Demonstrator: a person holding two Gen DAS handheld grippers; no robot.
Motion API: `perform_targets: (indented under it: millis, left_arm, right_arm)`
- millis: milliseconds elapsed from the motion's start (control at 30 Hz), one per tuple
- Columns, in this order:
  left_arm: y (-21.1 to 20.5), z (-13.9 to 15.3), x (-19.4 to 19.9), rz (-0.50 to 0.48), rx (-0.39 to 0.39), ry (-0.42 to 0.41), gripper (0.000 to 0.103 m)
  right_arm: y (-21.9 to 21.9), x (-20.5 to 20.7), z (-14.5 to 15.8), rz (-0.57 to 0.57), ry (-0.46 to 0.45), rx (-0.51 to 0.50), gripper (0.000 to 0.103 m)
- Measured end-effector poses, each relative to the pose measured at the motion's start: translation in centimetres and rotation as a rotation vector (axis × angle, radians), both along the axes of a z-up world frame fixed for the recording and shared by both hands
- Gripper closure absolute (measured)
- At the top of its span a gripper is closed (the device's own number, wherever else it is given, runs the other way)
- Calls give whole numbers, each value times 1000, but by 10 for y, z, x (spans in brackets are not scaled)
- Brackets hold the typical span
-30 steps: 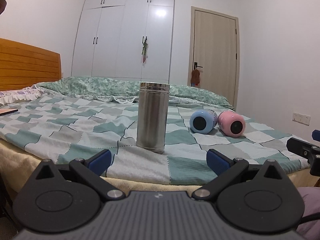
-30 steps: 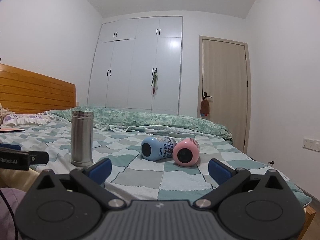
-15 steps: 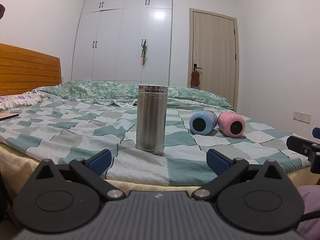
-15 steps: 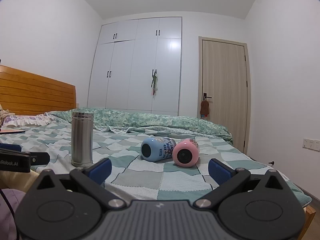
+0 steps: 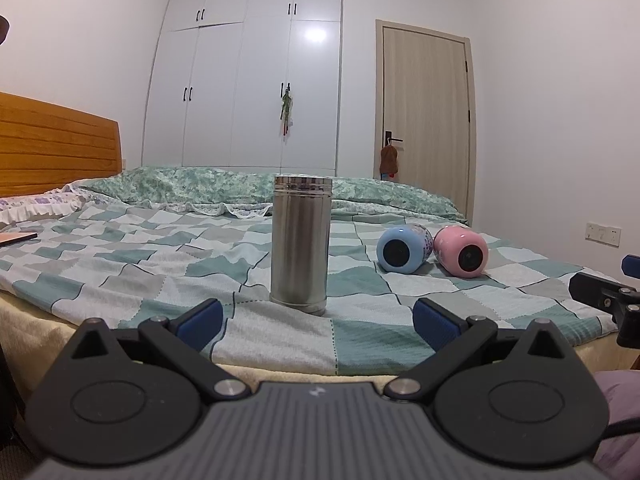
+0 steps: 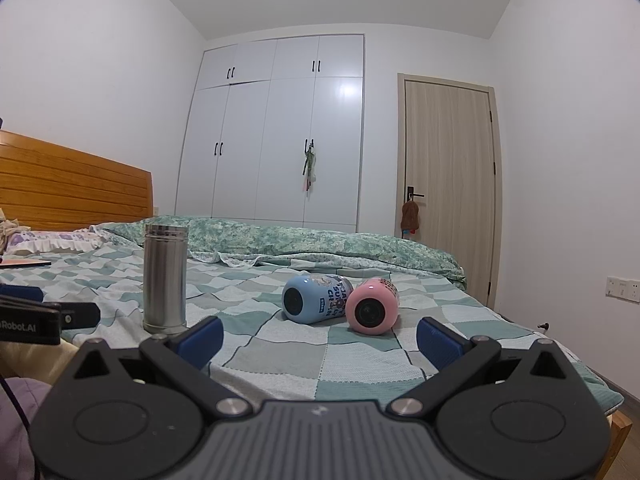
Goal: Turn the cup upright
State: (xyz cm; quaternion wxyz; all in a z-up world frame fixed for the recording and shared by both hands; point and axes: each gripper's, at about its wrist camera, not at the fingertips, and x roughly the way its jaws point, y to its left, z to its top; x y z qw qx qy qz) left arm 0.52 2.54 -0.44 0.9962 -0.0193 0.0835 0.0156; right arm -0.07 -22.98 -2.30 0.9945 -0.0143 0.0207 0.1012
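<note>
A steel cup [image 5: 301,242] stands upright on the checked bedspread [image 5: 160,264]; it also shows in the right wrist view [image 6: 165,278]. A blue cup [image 5: 404,248] and a pink cup [image 5: 461,251] lie on their sides, touching, to its right; both show in the right wrist view, blue [image 6: 316,298] and pink [image 6: 372,306]. My left gripper [image 5: 318,320] is open and empty, just short of the steel cup. My right gripper [image 6: 320,338] is open and empty, in front of the two lying cups.
A wooden headboard [image 5: 52,148] is at the left, with pillows [image 5: 36,204] and a flat book [image 5: 16,238]. A folded quilt [image 5: 240,188] lies across the bed's far side. A white wardrobe [image 5: 248,80] and a door [image 5: 424,112] stand behind.
The left wrist view has tilted slightly upward, and the steel cup sits a little lower in it. The right wrist view has barely shifted. The cups have not moved.
</note>
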Motion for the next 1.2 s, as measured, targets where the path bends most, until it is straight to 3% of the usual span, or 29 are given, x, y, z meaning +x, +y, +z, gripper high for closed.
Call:
perform_targets:
  millis: [1200]
  left_arm:
    - [-2, 3, -7, -6, 7, -30, 0]
  right_arm:
    - [1, 0, 0, 1, 0, 0, 0]
